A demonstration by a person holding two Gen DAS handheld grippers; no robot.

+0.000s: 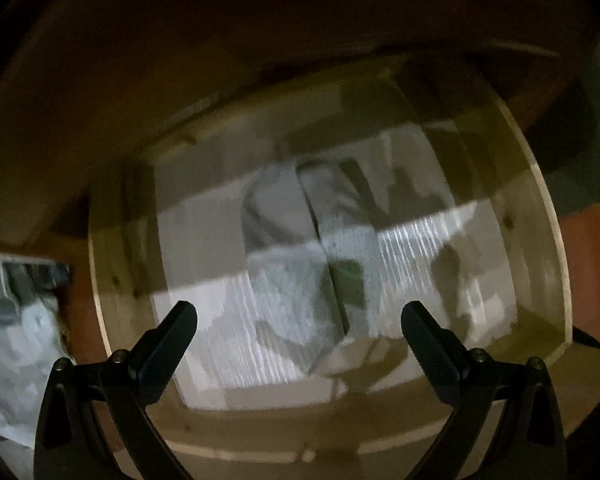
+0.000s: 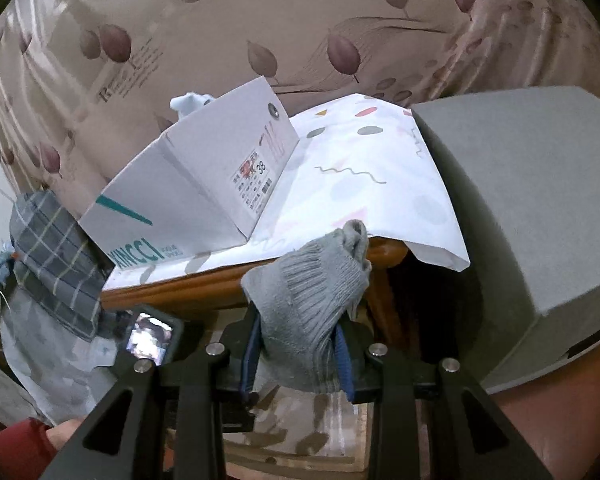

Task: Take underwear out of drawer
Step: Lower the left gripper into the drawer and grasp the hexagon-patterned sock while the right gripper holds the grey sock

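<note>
In the left wrist view I look steeply down into an open wooden drawer (image 1: 100, 280) lined with pale patterned paper. Two folded grey garments (image 1: 284, 216) lie side by side in its middle, blurred by motion. My left gripper (image 1: 300, 320) hangs above them, open, with nothing between its fingers. In the right wrist view my right gripper (image 2: 296, 356) is shut on a grey ribbed knit garment (image 2: 308, 292). The garment bunches up above the blue pads (image 2: 248, 352) and hides the fingertips. It is held in front of the table edge.
A wooden table (image 2: 204, 280) carries a white patterned cloth (image 2: 360, 168) and an open white shoebox (image 2: 204, 184). Plaid grey fabric (image 2: 56, 248) hangs at the left and a large grey block (image 2: 520, 200) stands at the right. A hand with a red sleeve (image 2: 16, 444) shows at bottom left.
</note>
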